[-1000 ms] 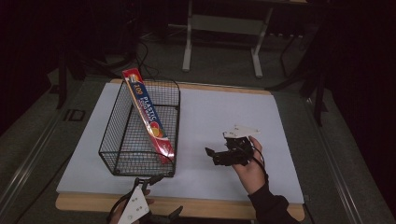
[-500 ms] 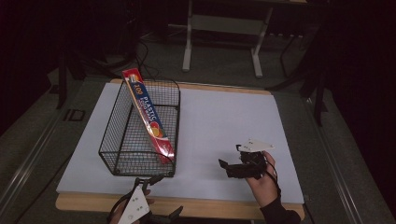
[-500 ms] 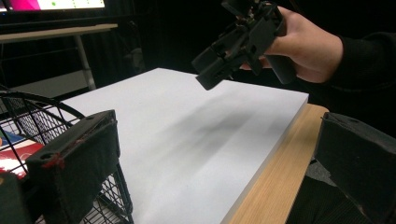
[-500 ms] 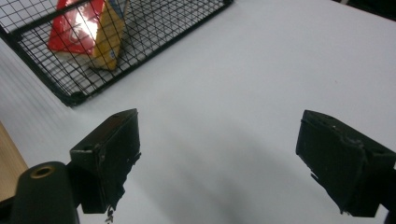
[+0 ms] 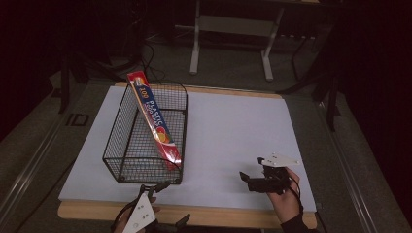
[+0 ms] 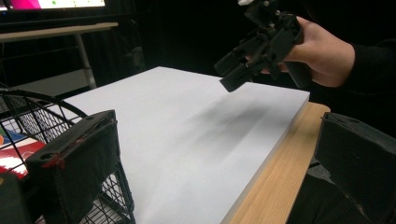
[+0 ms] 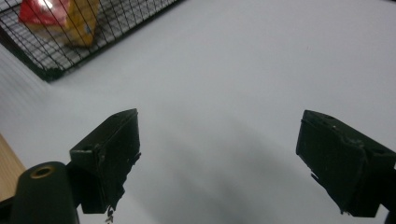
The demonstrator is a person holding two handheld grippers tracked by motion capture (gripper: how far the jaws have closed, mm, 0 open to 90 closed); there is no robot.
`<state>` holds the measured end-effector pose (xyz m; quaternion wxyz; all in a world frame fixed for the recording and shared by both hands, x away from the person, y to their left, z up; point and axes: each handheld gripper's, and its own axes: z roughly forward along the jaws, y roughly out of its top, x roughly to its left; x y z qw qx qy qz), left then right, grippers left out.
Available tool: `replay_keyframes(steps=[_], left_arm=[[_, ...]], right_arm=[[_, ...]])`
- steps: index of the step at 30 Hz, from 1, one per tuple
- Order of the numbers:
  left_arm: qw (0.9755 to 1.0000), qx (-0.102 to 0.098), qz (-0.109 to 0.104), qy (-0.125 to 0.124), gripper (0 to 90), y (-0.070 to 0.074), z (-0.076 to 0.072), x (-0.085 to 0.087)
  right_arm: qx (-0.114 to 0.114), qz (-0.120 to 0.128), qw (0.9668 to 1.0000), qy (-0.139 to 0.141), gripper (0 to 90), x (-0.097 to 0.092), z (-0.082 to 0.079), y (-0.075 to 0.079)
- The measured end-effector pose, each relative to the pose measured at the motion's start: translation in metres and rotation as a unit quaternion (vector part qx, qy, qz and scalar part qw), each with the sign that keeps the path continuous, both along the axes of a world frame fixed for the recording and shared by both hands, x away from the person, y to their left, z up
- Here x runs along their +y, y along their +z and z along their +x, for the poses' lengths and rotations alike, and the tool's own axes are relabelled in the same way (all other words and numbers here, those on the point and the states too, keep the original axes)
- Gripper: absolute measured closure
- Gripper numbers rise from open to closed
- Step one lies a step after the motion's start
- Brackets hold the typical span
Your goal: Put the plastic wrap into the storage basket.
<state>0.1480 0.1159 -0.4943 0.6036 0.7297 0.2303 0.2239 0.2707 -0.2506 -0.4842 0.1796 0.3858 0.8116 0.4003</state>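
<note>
A black wire basket (image 5: 121, 131) stands on the left part of a white board (image 5: 233, 126). Inside it a long red and blue box of plastic wrap (image 5: 156, 125) leans, its top end over the far rim. My right gripper (image 5: 245, 180) hovers open above the board's front right part, held by a hand (image 5: 286, 196), with nothing between its jaws. In the right gripper view (image 7: 226, 158) there is bare white board under the jaws. My left gripper (image 5: 167, 204) sits open at the front edge, just before the basket; its own view (image 6: 215, 158) shows wide jaws holding nothing.
The board lies on a wooden tabletop (image 5: 218, 216) whose edge runs along the front. Behind the table stand a white metal frame (image 5: 231, 29) and dark floor. The basket's corner (image 6: 28, 116) is close to the left gripper's jaw. The other hand's gripper (image 6: 243, 65) hangs above the board.
My right gripper has drawn back toward the front right of the board, a little nearer the edge each frame. The left gripper, the basket and the box have stayed put.
</note>
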Motion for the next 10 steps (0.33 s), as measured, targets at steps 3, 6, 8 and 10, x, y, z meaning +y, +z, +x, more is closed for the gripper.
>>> replay_keyframes(steps=[3, 6, 8, 10], left_arm=[[1.0, -0.001, -0.001, -0.001, 0.7, 0.0002, 0.0, 0.0004], [1.0, -0.001, -0.001, -0.002, 0.7, 0.0002, 0.0, 0.0003], [1.0, -0.001, 0.0, -0.003, 0.7, 0.0002, 0.0, 0.0003], [1.0, -0.002, 0.0, -0.004, 0.7, 0.0003, -0.0002, 0.0003]], right_arm=[[0.002, -0.002, 1.0, -0.004, 13.4, -0.0051, -0.0002, -0.0052], [-0.001, -0.006, 0.9999, -0.011, 13.6, -0.0071, 0.0005, -0.0057], [-0.014, -0.008, 0.9998, -0.015, 13.8, -0.008, 0.0005, -0.0042], [-0.016, -0.004, 0.9998, -0.013, 13.8, -0.0089, 0.0002, -0.0035]])
